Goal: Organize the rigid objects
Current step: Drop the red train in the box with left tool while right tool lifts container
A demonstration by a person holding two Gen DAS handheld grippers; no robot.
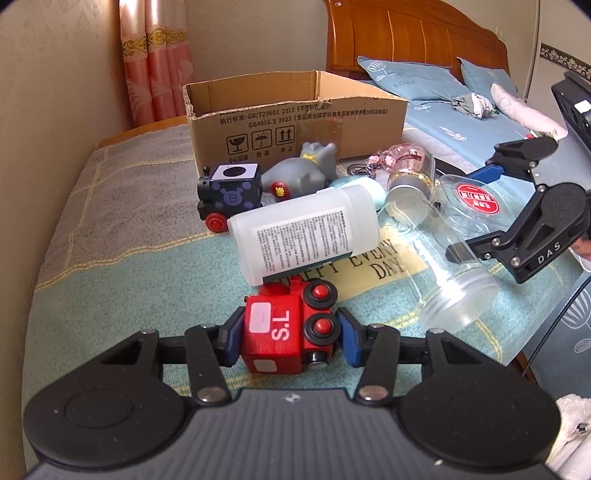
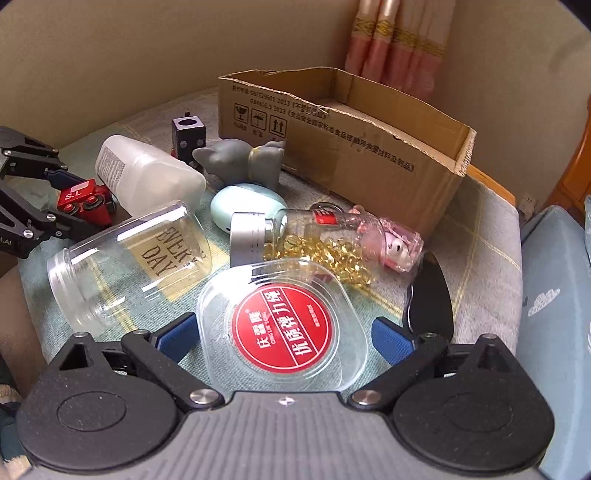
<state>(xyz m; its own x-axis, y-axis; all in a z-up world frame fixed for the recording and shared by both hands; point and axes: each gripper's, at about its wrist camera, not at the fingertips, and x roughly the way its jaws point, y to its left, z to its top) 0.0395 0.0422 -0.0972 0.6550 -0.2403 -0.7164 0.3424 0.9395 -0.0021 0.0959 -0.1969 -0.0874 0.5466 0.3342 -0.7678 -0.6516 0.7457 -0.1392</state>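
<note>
Left gripper clenched on red toy train, near edge of mat. Right gripper released, pads either side of clear plastic box, not touching. Cardboard box far behind.

A glossy red-painted toy train sits on a woven, matt cloth cover. Nearby lie a frosted white plastic bottle, a clear, shiny plastic jar and a transparent lid with a glossy red sticker. The cardboard box looks rough and torn-edged; the headboard is varnished wood.
</note>
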